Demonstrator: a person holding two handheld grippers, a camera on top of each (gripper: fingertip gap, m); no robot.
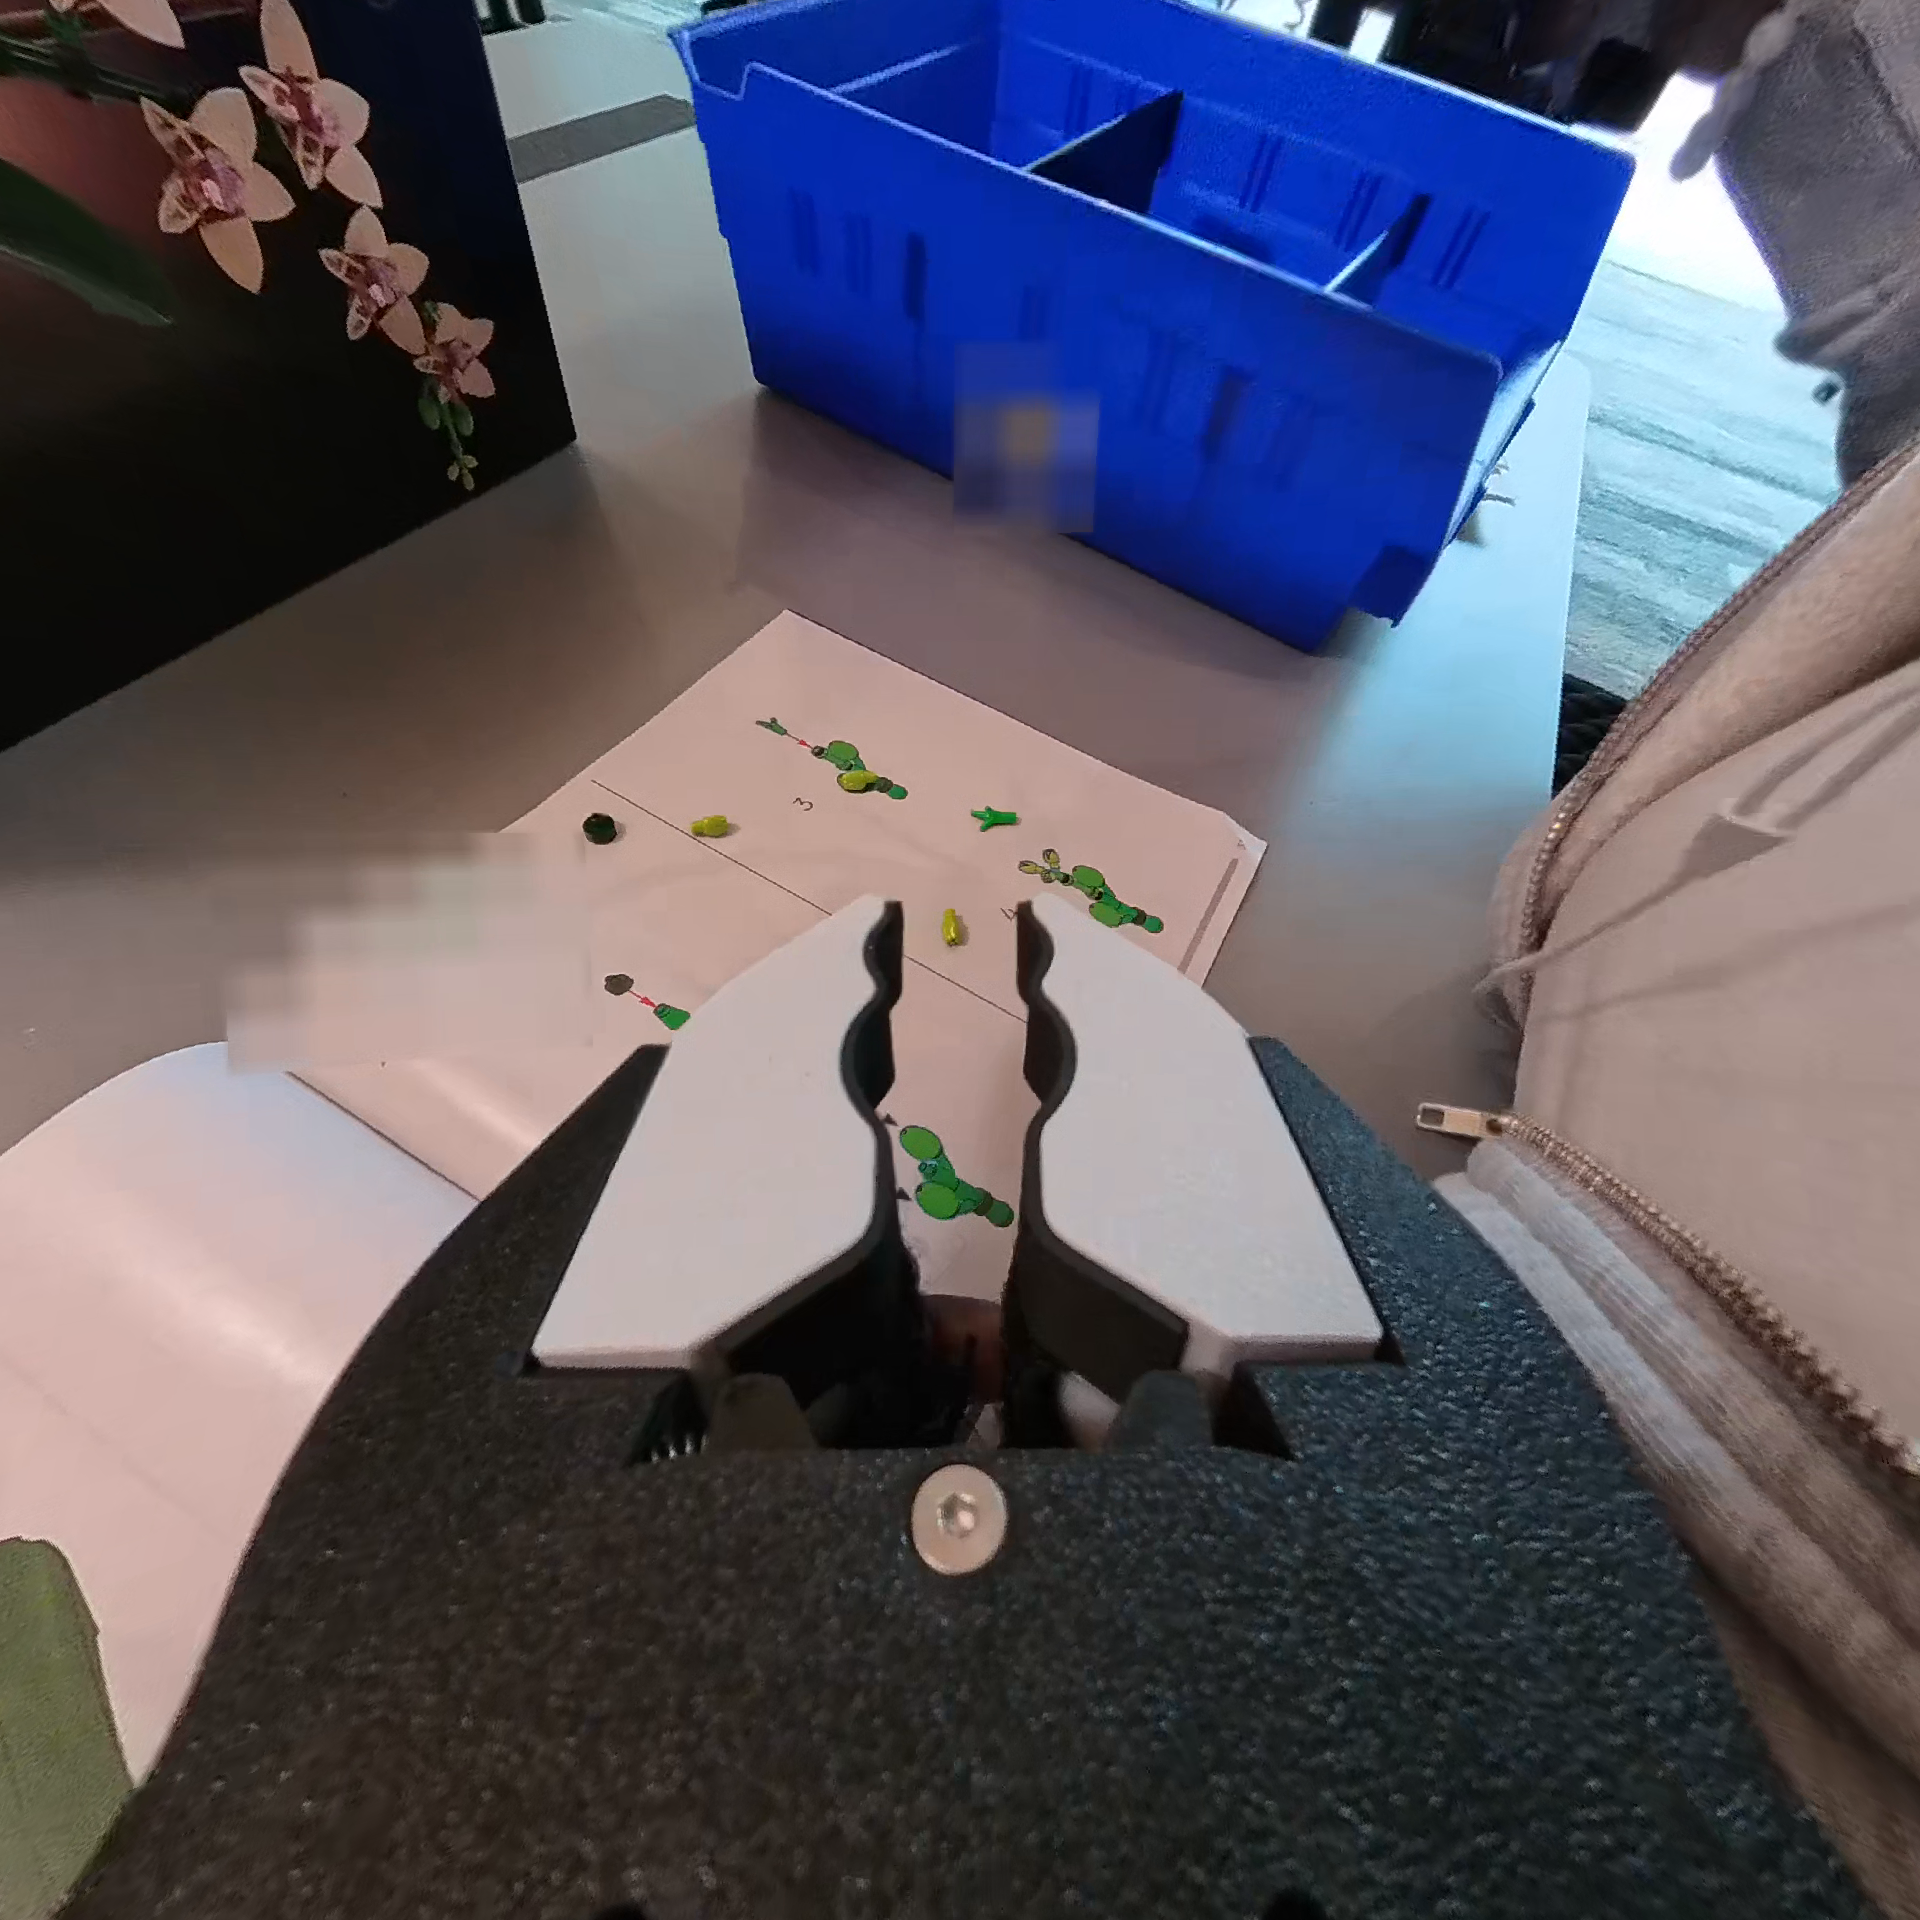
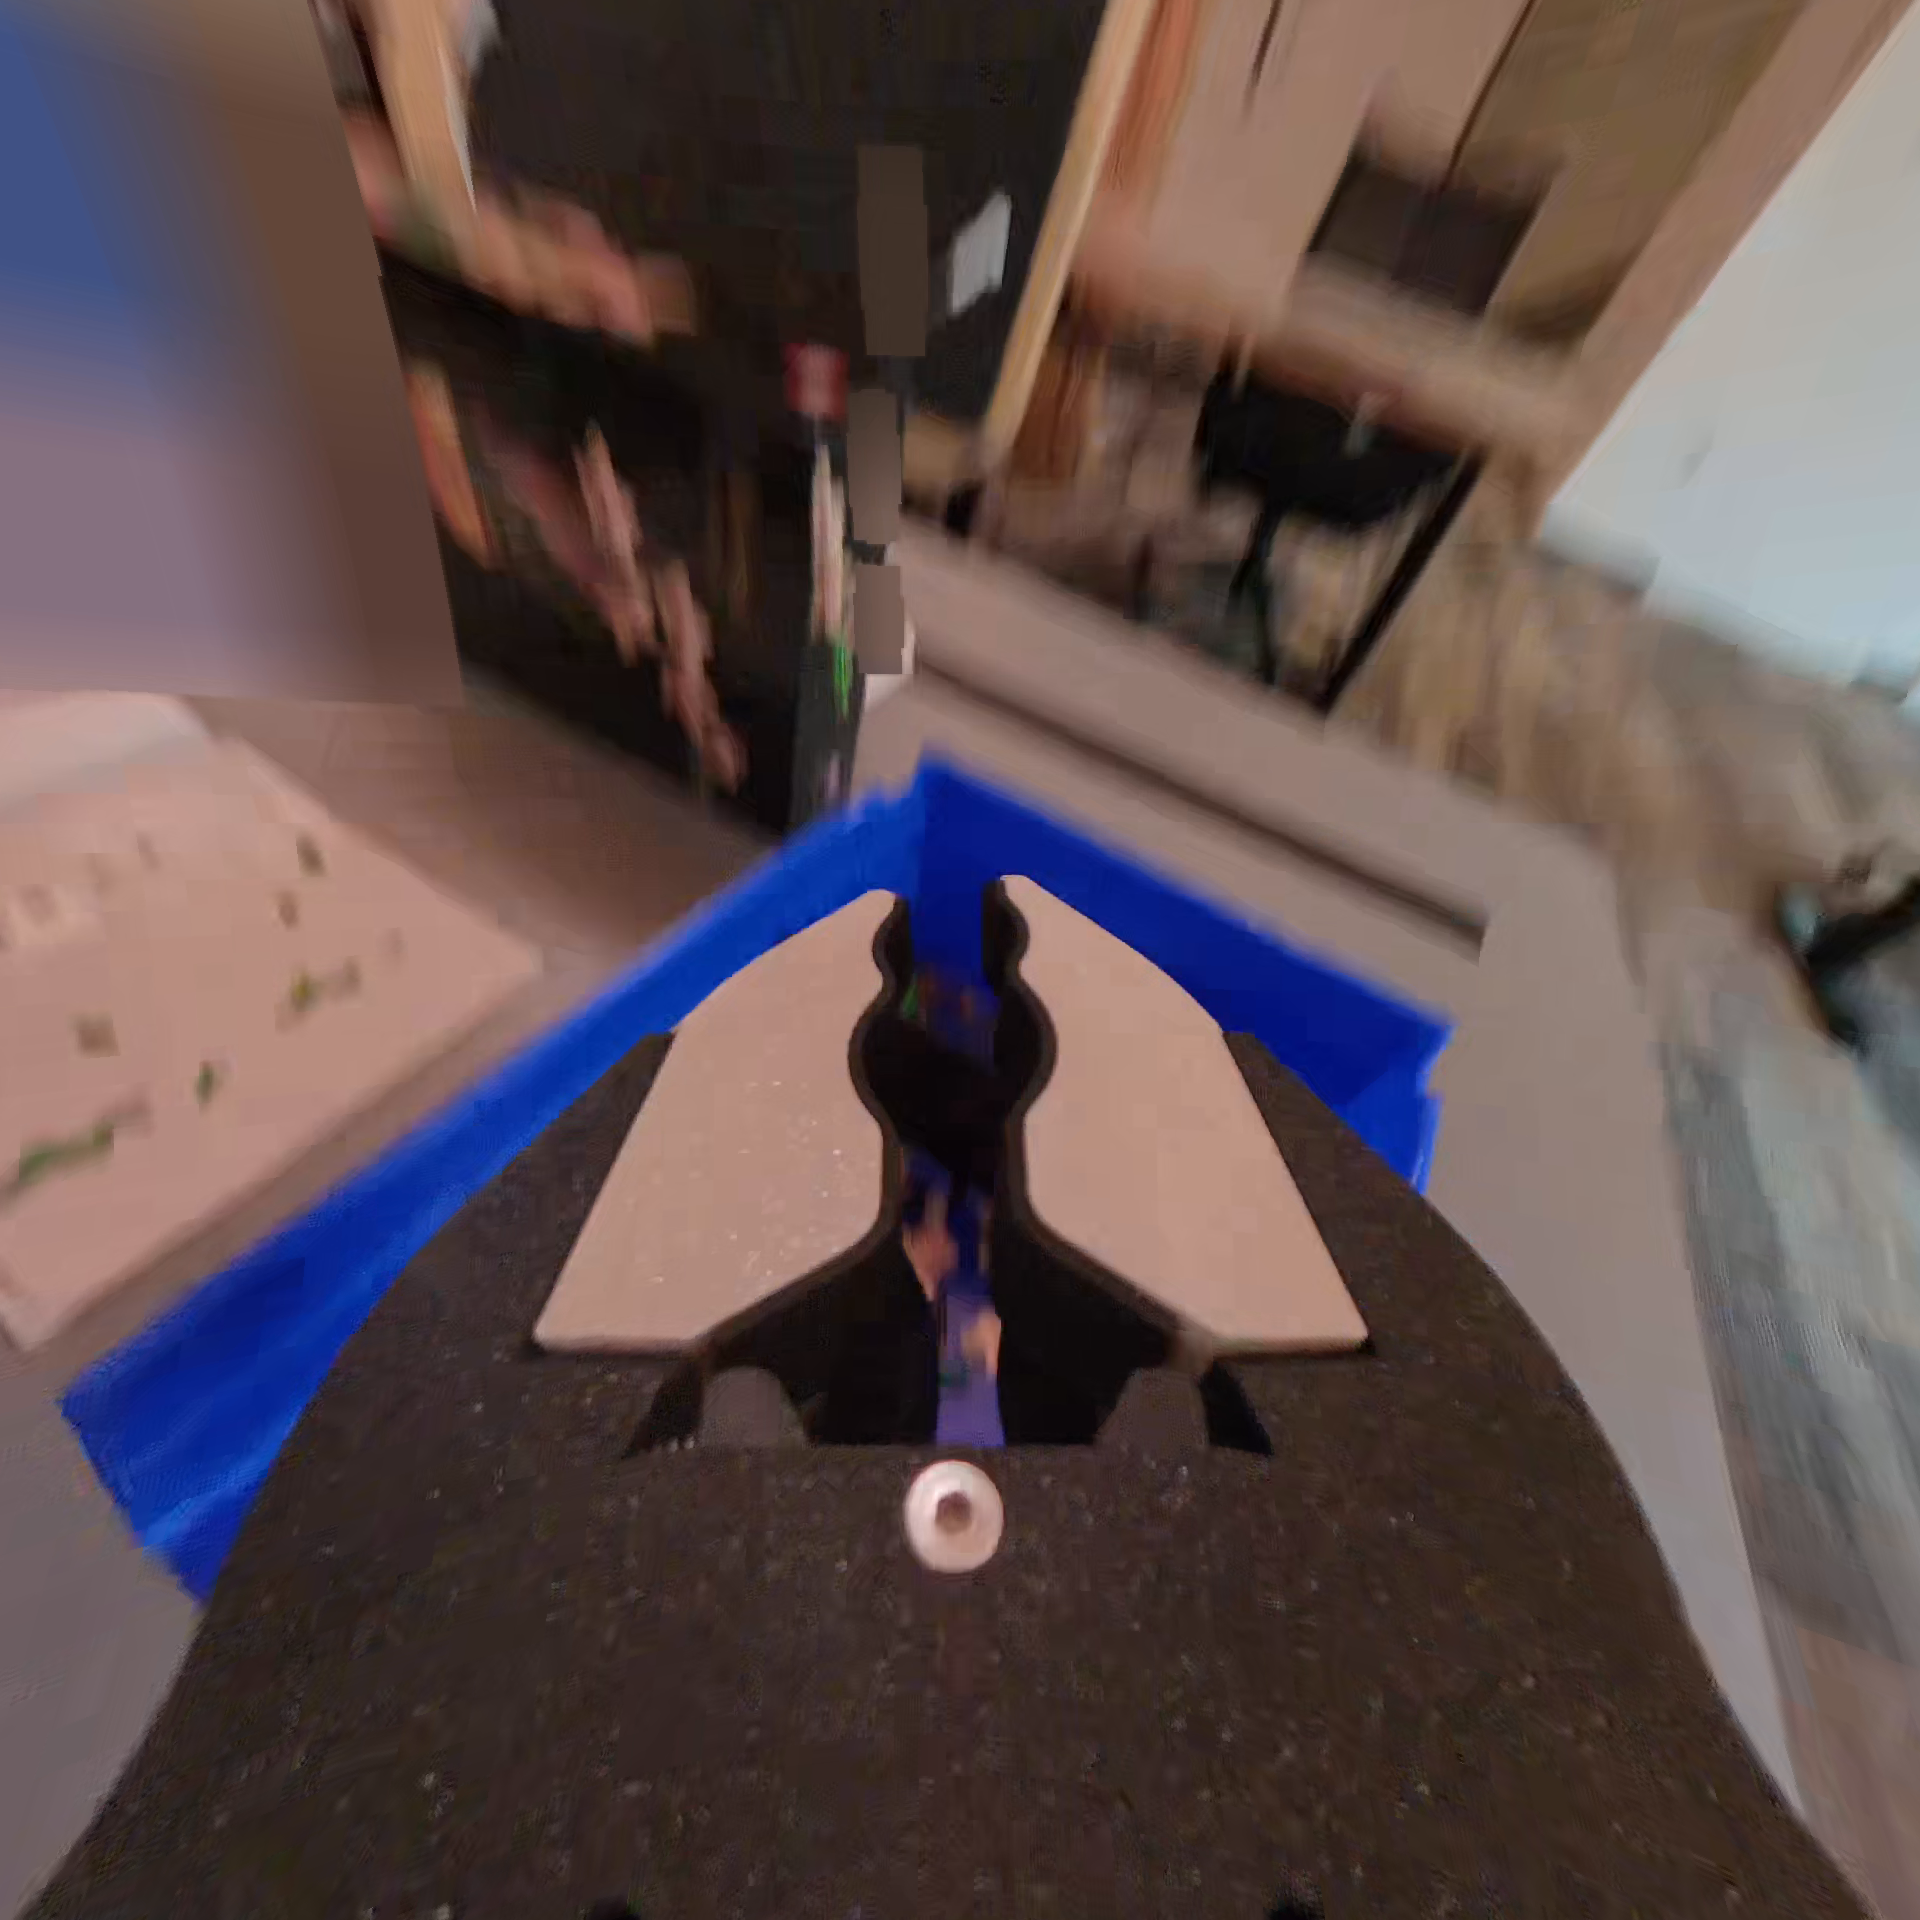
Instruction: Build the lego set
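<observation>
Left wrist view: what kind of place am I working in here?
Probably an indoor hobby or workshop table, not a factory line: a blue divided parts bin, an open instruction booklet with small green pieces on it, and the flower-printed set box behind.

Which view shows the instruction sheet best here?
The left wrist view: the instruction sheet lies sharp ahead of the left gripper, with small green pieces on it. The right wrist view shows only a blurred sheet at left.

bin [image 1: 1226,343]: glossy blue plastic | instruction sheet [image 1: 1091,800]: matt paper | jacket [image 1: 1714,935]: cloth
</observation>
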